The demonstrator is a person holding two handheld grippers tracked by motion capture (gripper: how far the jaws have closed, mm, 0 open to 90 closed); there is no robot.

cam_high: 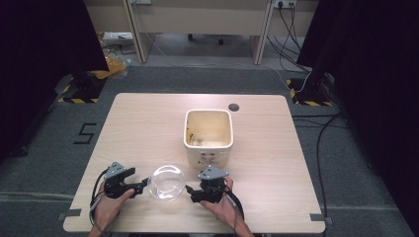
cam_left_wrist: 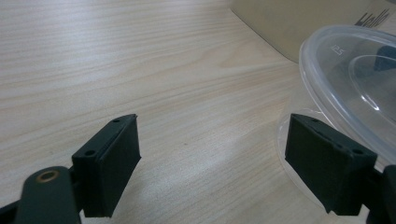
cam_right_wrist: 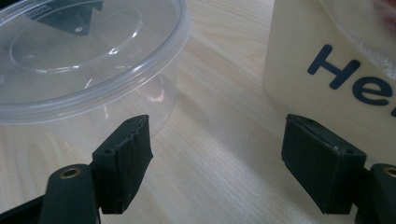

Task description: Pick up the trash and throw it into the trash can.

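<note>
Clear round lidded plastic tub [cam_high: 167,182] sits on the pale wooden surface [cam_high: 148,128], just before a cream square bin [cam_high: 208,136]. Left gripper [cam_high: 143,185] and right gripper [cam_high: 189,189] flank it, both gaping, holding nothing.

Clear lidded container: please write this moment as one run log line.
clear lidded container: on table, lid on | left gripper: open beside it | right gripper: open beside it | cream bin: behind
</note>
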